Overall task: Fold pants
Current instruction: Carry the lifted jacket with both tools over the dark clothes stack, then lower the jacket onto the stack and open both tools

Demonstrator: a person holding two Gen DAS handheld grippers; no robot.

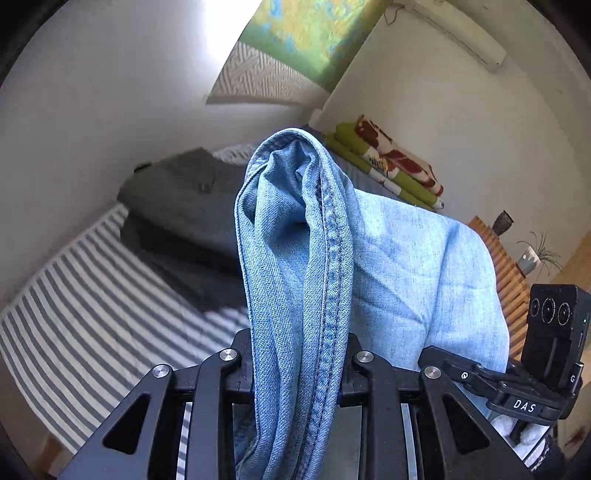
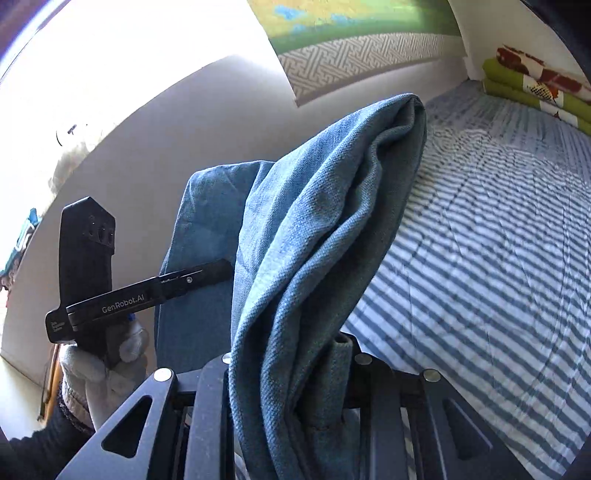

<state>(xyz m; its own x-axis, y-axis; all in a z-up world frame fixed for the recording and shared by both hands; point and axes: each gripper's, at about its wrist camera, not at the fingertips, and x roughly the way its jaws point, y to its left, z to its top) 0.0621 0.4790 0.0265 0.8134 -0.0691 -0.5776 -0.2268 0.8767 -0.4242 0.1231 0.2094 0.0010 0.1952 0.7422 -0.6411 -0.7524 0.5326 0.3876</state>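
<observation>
above the striped bed [image 2: 498,258], light blue denim pants [image 1: 295,258] bunched (seam showing)

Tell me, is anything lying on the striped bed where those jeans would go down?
Partly. A dark grey blanket covers the left stretch and green bedding sits at the far end; the striped sheet seen from the right wrist is bare.

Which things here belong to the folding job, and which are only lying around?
For the job: the blue denim pants, clamped in the left gripper and the right gripper; the striped bed.

Lying about: dark grey blanket, green patterned bedding, wall hanging, potted plant.
</observation>
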